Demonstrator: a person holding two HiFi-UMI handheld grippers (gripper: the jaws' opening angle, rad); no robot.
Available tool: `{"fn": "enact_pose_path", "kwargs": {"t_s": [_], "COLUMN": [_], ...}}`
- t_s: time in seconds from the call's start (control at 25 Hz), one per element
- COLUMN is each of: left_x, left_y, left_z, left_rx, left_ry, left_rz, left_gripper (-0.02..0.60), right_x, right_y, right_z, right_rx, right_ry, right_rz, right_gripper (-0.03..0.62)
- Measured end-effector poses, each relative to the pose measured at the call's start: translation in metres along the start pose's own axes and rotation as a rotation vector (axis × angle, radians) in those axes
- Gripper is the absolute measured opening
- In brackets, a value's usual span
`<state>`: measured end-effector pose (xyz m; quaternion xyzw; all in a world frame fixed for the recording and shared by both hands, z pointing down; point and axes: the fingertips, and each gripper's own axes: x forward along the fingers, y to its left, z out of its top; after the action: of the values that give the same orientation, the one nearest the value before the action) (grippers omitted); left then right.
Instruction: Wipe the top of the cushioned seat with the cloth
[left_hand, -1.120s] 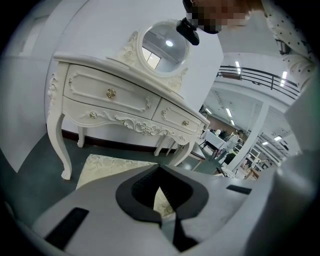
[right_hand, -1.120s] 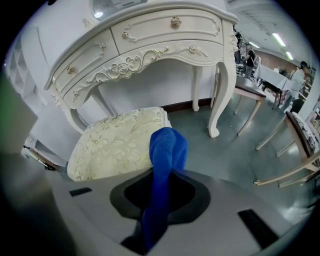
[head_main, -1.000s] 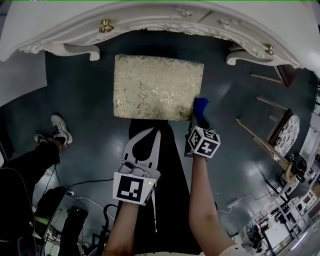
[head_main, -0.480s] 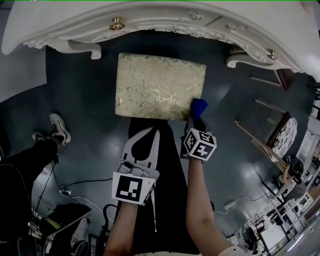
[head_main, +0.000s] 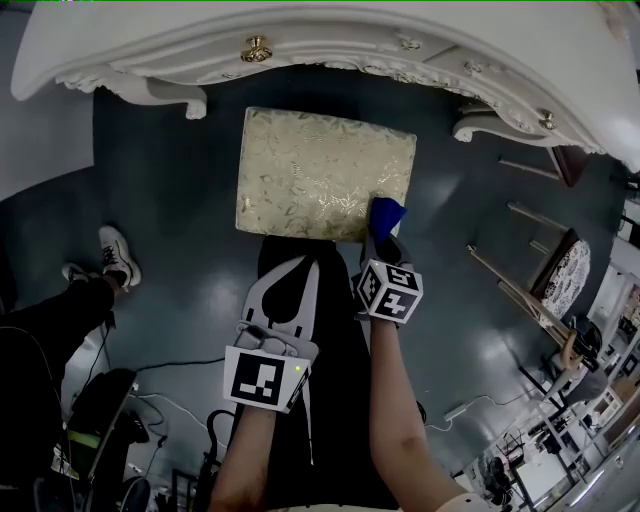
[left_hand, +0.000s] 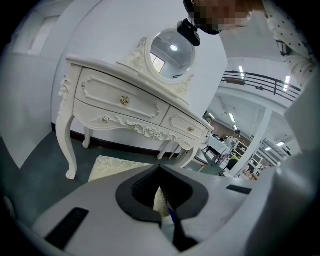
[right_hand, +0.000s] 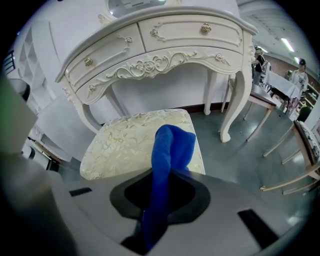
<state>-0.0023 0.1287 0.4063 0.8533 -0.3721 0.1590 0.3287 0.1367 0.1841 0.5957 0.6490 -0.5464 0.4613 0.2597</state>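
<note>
Standing by, I saw the person hold both grippers low in front of the seat (head_main: 325, 172), a pale gold cushion with a leafy pattern that sat on the dark floor (head_main: 165, 200) just in front of the white table (head_main: 330, 40).

The right gripper (head_main: 382, 235) was clamped on the cloth (head_main: 386, 213). From that gripper's own view the jaws were closed on the blue fabric low down, and the rest of the cloth (right_hand: 170, 150) rose out of the right gripper (right_hand: 159, 197) in a rounded fold. From above, the cloth lay over the seat's near right corner. I could not tell whether it pressed on the cushion or hung just over it. Past the fold, the seat (right_hand: 130, 142) spread towards the carved table (right_hand: 165, 45).

The left gripper (head_main: 300, 265) hung further back, over the person's dark legs, with its tips just short of the seat's near edge. Its jaws were together at the tips with nothing held. Through the small gap behind the tips of the left gripper (left_hand: 160, 172), a sliver of cushion and a trace of blue showed. That view also took in the seat (left_hand: 112, 167), the table (left_hand: 125, 100) and its round mirror (left_hand: 171, 50).

Off to the left on the floor stood someone's white shoe (head_main: 115, 255).
</note>
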Motion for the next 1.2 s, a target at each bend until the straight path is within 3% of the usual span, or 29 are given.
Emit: {"fn": "enact_pose_path", "kwargs": {"t_s": [1.2], "left_x": [-0.004], "left_y": [0.020], "left_z": [0.014], "left_rx": [-0.028], "left_ry": [-0.027], "left_rz": [0.018], "left_gripper": [-0.002], "right_x": [0.013], "right_y": [0.056], "right_z": [0.005], "right_rx": [-0.036], "right_ry": [0.025], "right_rz": [0.078], "right_gripper": [0.064]}}
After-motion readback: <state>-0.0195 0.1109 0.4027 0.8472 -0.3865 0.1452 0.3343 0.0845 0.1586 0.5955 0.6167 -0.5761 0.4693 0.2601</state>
